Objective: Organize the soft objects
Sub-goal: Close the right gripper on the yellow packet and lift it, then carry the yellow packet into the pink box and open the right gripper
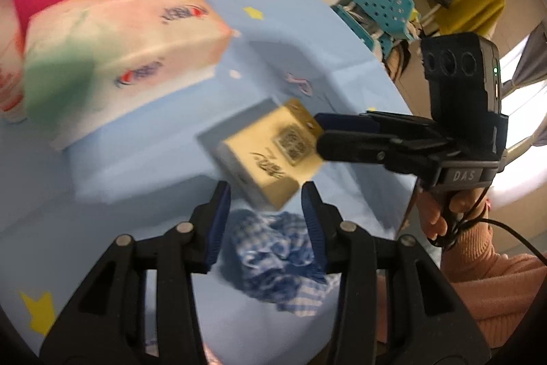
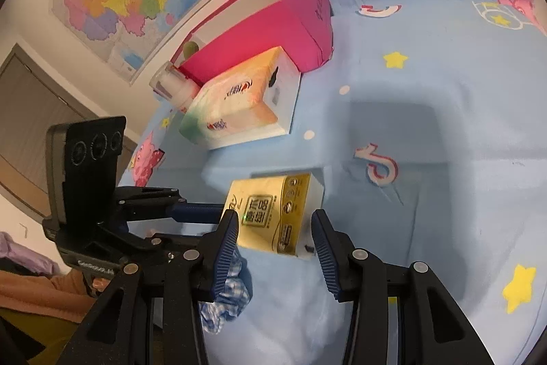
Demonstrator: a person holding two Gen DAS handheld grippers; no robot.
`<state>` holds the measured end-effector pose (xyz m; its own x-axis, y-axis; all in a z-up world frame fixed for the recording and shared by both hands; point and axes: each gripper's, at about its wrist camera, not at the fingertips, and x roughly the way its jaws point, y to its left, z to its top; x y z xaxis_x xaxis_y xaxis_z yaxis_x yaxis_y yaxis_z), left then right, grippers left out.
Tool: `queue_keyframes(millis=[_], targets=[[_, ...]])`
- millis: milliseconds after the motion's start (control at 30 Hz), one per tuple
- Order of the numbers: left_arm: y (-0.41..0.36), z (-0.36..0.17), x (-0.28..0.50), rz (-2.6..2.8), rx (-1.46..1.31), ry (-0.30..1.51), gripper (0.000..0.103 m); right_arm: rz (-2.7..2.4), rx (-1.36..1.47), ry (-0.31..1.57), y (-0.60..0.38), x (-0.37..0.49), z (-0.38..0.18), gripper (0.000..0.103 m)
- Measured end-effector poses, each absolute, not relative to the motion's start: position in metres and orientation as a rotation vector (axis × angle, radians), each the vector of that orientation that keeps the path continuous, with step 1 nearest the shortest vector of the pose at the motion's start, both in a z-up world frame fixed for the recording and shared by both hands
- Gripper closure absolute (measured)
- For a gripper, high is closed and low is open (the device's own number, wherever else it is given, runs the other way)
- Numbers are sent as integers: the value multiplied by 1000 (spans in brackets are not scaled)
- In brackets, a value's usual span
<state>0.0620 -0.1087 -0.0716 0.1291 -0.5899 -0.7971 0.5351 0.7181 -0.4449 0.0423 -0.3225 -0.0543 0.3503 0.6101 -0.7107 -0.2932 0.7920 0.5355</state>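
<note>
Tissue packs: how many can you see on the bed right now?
2. The small yellow tissue pack lies on the blue sheet just ahead of both tongs; the larger pastel tissue pack sits against the pink box. More could be hidden inside it.

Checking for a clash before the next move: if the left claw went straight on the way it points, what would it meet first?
Probably the yellow tissue pack, just beyond the left claw; the right claw is at its far end. Depth is blurred, so the blue checked cloth below might touch first.
</note>
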Motion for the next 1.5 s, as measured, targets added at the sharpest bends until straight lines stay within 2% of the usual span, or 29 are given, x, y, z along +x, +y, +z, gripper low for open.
queue_keyframes(millis=[100, 233, 367, 967, 1500], targets=[[-101, -76, 70, -814, -84, 1195, 67, 592, 333, 1063, -320, 46, -56, 57], [-103, -73, 66, -811, -82, 1184, 70, 596, 325, 1057, -314, 46, -58, 57], [-109, -72, 65, -799, -75, 1180, 70, 572, 285, 1046, -307, 44, -57, 63], [-91, -21, 62, -787, -52, 1055, 70, 620, 240, 892, -296, 51, -1, 64], [-75, 37, 125, -689, -37, 933, 70, 663, 219, 741, -274, 123, 54, 64]])
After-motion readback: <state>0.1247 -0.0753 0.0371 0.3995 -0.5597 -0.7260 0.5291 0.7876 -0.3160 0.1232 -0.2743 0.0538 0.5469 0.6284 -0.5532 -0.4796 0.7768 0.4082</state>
